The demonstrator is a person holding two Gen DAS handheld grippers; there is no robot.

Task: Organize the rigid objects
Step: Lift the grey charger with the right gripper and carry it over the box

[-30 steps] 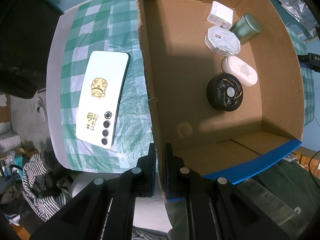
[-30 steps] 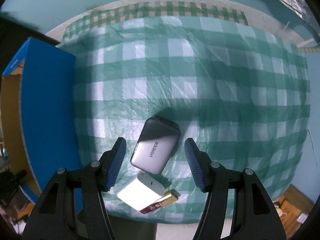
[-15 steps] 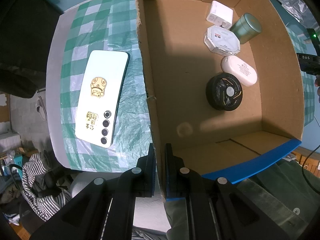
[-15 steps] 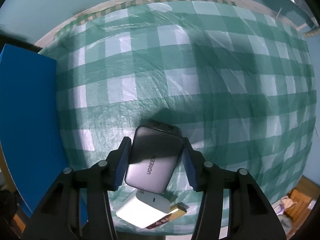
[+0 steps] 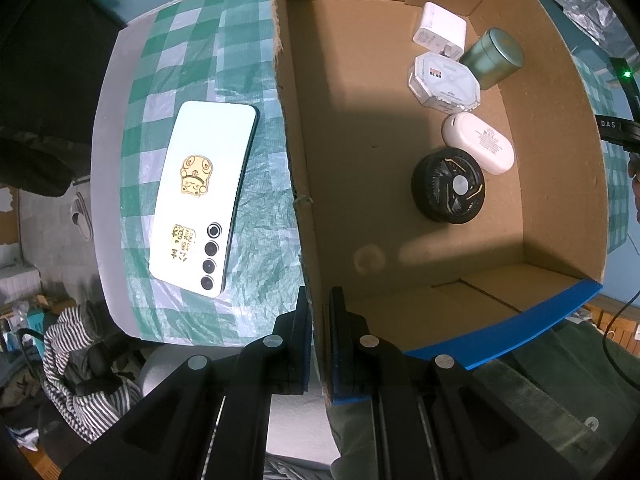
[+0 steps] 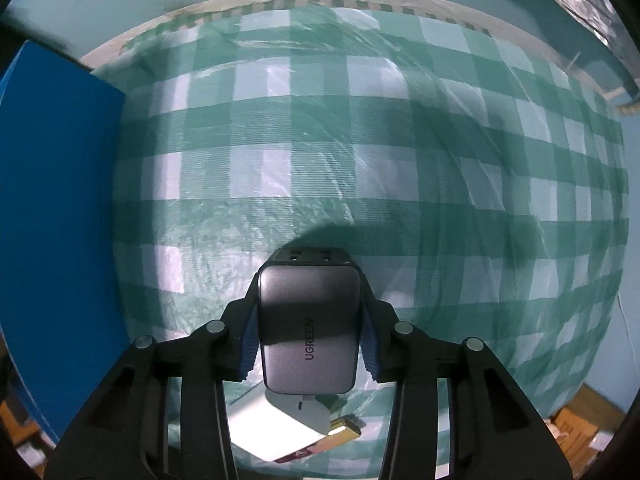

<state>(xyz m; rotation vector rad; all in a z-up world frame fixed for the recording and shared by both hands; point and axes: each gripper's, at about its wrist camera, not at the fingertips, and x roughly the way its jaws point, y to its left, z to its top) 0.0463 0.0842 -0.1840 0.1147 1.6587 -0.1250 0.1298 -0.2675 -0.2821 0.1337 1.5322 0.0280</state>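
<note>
My left gripper (image 5: 320, 320) is shut on the side wall of the cardboard box (image 5: 296, 140), near its blue-taped corner. Inside the box lie a black round fan (image 5: 448, 186), a white oval case (image 5: 478, 142), a white octagonal box (image 5: 444, 84), a green tin (image 5: 494, 56) and a white charger (image 5: 440, 28). A white phone (image 5: 200, 196) with gold stickers lies on the cloth left of the box. My right gripper (image 6: 309, 320) points down over a grey UGREEN charger (image 6: 308, 304); its jaws are closing, and the blue pads (image 6: 249, 332) touch both sides of the charger.
A green checked cloth (image 6: 360, 140) covers the table. Just behind the grey charger lie a white charger (image 6: 280, 424) and a thin gold-and-red item (image 6: 340, 434) near the table edge. The box's blue outer side (image 6: 52, 200) stands at the left. Striped clothing (image 5: 72, 360) lies below the table.
The right gripper came down over the grey charger and its jaws narrowed from wide apart to touching its sides; the charger turned straight between them. The left gripper stayed still.
</note>
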